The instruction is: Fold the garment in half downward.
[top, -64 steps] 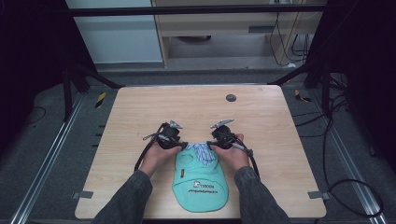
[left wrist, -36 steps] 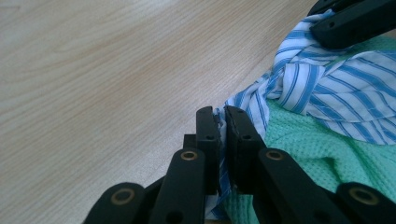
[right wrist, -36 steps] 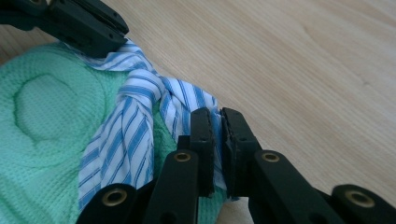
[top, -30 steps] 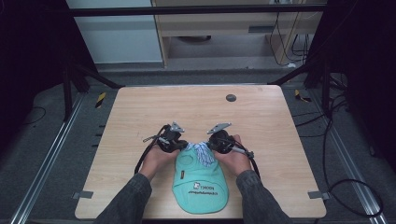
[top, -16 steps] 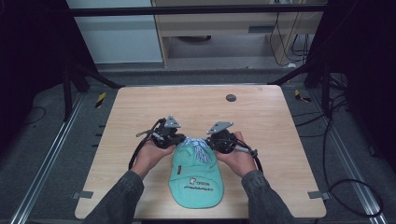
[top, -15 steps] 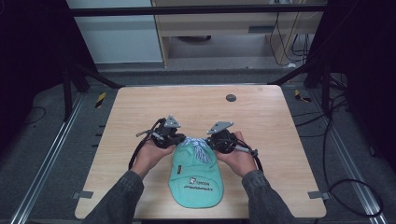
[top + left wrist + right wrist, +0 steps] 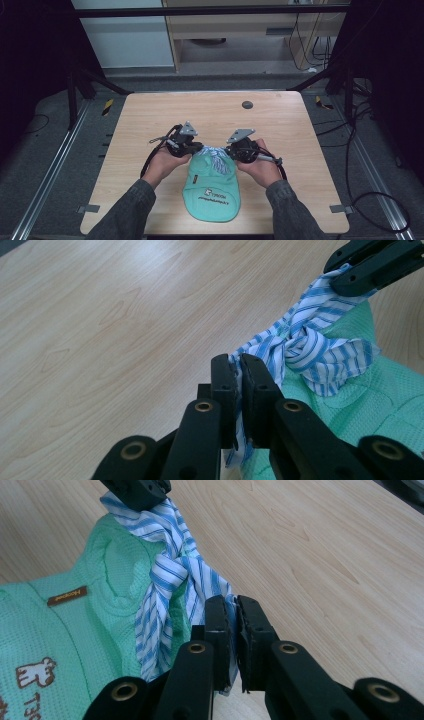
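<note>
Both tongs — left (image 7: pixel 239 370), right (image 7: pixel 231 611) — clamp the striped tie's (image 7: pixel 305 342) ends, drawn farther apart than before — knot tightening over the green cap (image 7: pixel 212 192).

Green baby cap with a knotted blue-and-white striped strap, lying on the table.

The mint-green waffle-knit cap (image 7: pixel 212 189) lies flat near the table's near edge, brim toward the person, with brown printed lettering, a small giraffe figure and a little brown label (image 7: pixel 68 596) on it. At its far end the striped fabric strap (image 7: pixel 216 159) is tied in a single knot (image 7: pixel 299 342) over the cap's back, its two ends stretched out to either side, each clamped between black fingers.
</note>
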